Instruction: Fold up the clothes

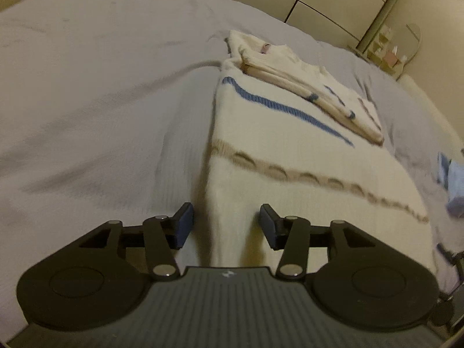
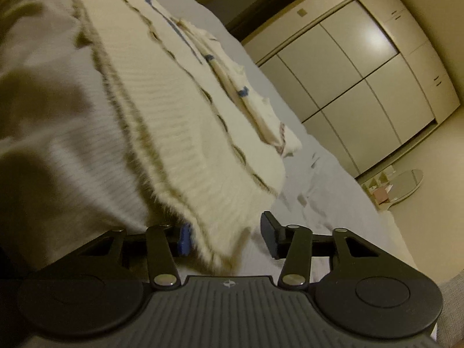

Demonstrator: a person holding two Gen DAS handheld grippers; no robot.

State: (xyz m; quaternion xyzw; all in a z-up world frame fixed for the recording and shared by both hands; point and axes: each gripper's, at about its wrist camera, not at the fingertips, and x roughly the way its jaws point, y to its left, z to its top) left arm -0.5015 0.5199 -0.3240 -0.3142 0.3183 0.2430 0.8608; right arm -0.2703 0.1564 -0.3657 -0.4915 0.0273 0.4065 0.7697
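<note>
A cream knit sweater [image 1: 290, 145] with a blue stripe and a beige looped stripe lies on a grey bed sheet [image 1: 101, 101], its sleeves folded over its far part. My left gripper [image 1: 226, 226] is open, and the sweater's near left corner lies between its fingers. In the right wrist view the same sweater [image 2: 174, 116] lies flat. My right gripper [image 2: 224, 236] is open, with the sweater's fuzzy hem corner between its fingers. The left blue pad [image 2: 185, 239] is partly covered by the hem.
The bed sheet [image 2: 333, 203] stretches to the right of the sweater. White wardrobe doors [image 2: 362, 72] stand beyond the bed. A small shelf with a round mirror [image 1: 403, 49] sits on the floor. A blue cloth [image 1: 455, 182] lies at the bed's right edge.
</note>
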